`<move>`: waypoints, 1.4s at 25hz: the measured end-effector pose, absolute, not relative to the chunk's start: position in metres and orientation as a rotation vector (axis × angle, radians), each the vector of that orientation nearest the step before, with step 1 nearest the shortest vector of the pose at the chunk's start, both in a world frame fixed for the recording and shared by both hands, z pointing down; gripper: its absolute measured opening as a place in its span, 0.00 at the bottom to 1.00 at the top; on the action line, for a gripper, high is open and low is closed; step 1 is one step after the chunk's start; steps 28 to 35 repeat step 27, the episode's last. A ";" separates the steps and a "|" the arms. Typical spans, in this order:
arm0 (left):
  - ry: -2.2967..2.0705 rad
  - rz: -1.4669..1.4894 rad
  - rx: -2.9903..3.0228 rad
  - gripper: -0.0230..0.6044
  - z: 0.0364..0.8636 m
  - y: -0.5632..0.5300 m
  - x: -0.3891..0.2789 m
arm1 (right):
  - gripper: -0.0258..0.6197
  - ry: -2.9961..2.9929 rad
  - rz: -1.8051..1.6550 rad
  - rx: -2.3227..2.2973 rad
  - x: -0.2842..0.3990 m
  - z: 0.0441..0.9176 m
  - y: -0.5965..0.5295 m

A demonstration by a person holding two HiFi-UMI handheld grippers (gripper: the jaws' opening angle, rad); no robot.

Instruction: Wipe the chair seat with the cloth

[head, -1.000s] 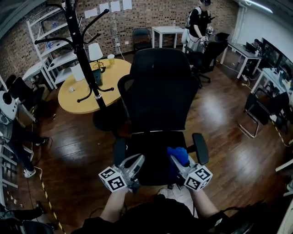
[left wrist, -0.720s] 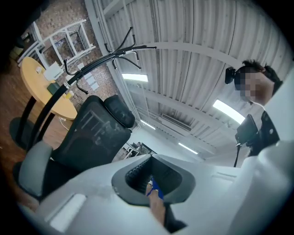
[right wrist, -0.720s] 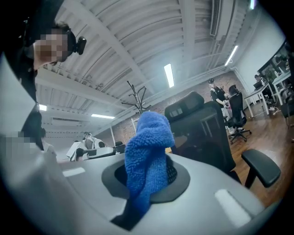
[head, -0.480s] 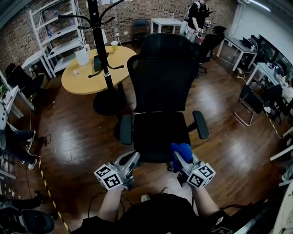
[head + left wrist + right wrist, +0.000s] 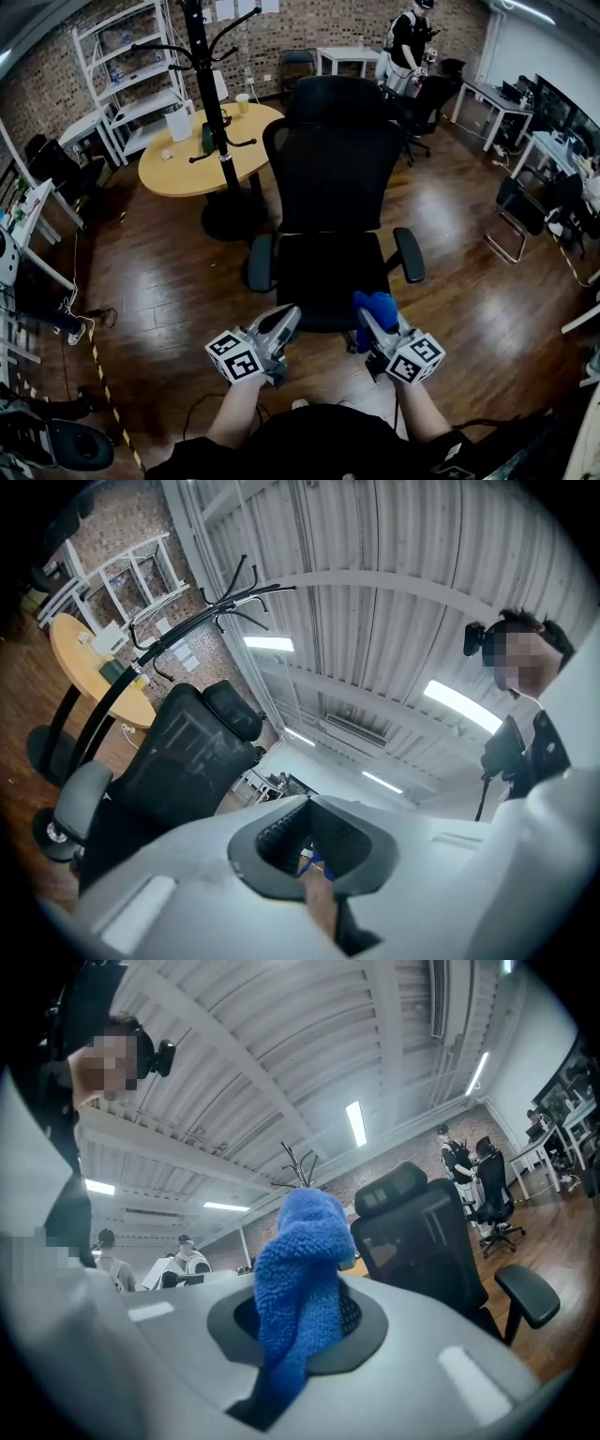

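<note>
Facing a black office chair (image 5: 330, 178) from its front, you hold a gripper in each hand, both low by the seat's near edge. The right gripper (image 5: 367, 326) is clamped on a blue cloth (image 5: 378, 307). In the right gripper view the fluffy cloth stands up out of the closed jaws in a bunched fold, and a tail of it hangs down toward the camera. From the head view the cloth sits at the front right corner of the chair seat (image 5: 323, 272), just inside the right armrest (image 5: 410, 255). Whether it touches the seat cannot be told.

The left gripper (image 5: 286, 317) is at the seat's front left corner. Its jaws are pressed together to a point with nothing between them, and they aim toward the seat edge.

The chair stands upright on a dark wood floor (image 5: 159, 281), with its tall backrest on the side away from you. Behind the chair to its left are a round wooden table (image 5: 178, 159) and a black coat stand (image 5: 214, 94). White shelving (image 5: 117, 89) lines the brick wall beyond them. Far behind the chair to its right, a person (image 5: 405, 42) stands near a small white table (image 5: 342, 64).
</note>
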State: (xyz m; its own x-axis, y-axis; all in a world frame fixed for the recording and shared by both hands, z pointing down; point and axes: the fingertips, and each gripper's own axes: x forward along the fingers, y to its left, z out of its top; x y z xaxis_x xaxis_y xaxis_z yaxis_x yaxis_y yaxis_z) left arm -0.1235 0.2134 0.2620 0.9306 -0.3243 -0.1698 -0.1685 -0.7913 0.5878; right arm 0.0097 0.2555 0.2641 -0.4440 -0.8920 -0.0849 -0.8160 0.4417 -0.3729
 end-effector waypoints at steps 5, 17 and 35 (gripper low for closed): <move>-0.334 -0.353 2.517 0.04 0.256 0.221 -0.105 | 0.09 2.446 -0.407 -1.471 0.020 0.267 0.259; -0.345 -0.366 2.524 0.04 0.255 0.227 -0.097 | 0.09 2.438 -0.406 -1.433 0.022 0.267 0.266; -0.348 -0.372 2.515 0.04 0.258 0.228 -0.094 | 0.09 2.429 -0.408 -1.432 0.025 0.269 0.270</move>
